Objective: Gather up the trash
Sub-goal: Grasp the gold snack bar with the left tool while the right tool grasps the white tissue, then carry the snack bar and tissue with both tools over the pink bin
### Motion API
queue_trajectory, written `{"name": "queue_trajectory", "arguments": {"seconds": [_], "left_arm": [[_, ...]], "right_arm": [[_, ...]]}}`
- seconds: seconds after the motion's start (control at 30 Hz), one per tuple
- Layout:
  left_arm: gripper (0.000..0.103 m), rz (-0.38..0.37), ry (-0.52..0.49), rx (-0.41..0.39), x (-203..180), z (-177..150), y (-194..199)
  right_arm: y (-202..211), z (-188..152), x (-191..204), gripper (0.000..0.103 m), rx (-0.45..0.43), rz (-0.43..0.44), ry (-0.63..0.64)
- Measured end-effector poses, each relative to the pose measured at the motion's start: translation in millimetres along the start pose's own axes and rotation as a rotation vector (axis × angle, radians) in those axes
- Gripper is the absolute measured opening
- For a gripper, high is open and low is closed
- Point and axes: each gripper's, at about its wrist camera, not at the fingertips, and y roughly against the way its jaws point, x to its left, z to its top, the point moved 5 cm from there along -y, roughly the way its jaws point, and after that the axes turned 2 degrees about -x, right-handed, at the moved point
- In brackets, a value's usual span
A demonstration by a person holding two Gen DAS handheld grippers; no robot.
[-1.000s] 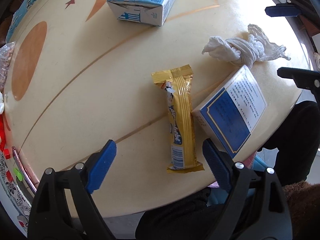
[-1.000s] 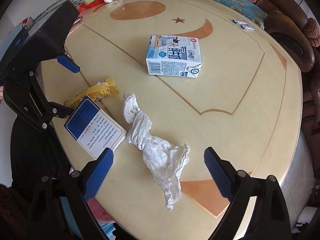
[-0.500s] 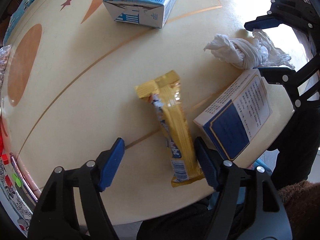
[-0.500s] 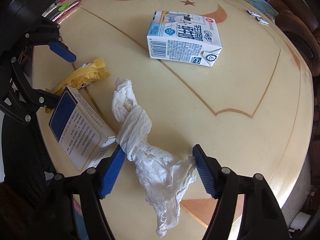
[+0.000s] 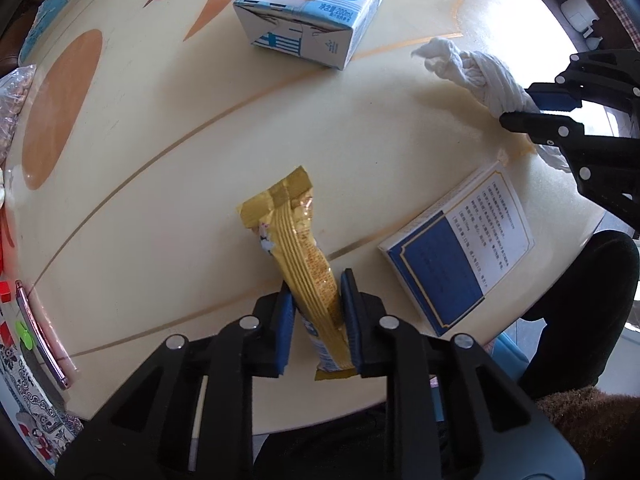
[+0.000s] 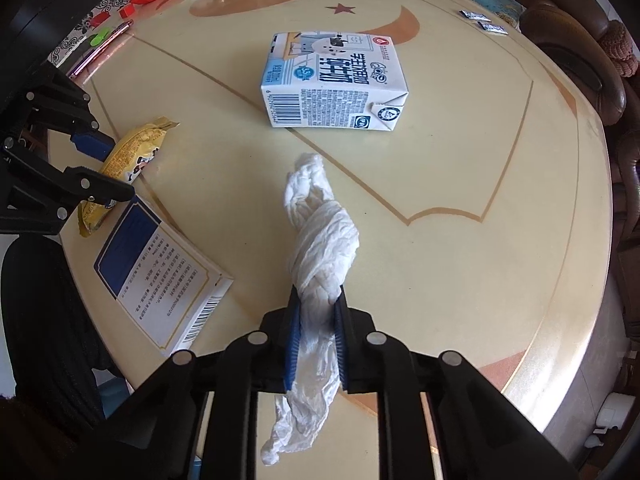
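Two close downward views, shared table [image 5: 168, 208]

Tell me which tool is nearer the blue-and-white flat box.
Left. The left tool, clamping the yellow wrapper, sits just beside the blue-and-white flat box; the right tool, closing on the twisted tissue, is farther off.

Left tongs [image 5: 316, 300] closed on wrapper [image 5: 298, 256], right tongs [image 6: 316, 312] closing on tissue [image 6: 320, 248]

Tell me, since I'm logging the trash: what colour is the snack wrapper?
The snack wrapper is golden yellow, clearest in the left wrist view.
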Motion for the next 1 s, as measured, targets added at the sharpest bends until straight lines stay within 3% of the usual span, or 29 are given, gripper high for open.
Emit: {"name": "queue_trajectory", "arguments": {"seconds": [0.63, 1.0], "left_arm": [[0.019, 0.045, 0.032, -0.073, 9.3, -11.8, 36.7], [0.019, 0.082, 0.030, -0.149, -7.6, -33.9, 78.8]], "right_arm": [[52.6, 1.2, -18.7, 0.015, -0.072, -0.054, -0.106], [101.8, -11.2, 2.5, 0.015, -0.123, -0.071, -0.104]]}}
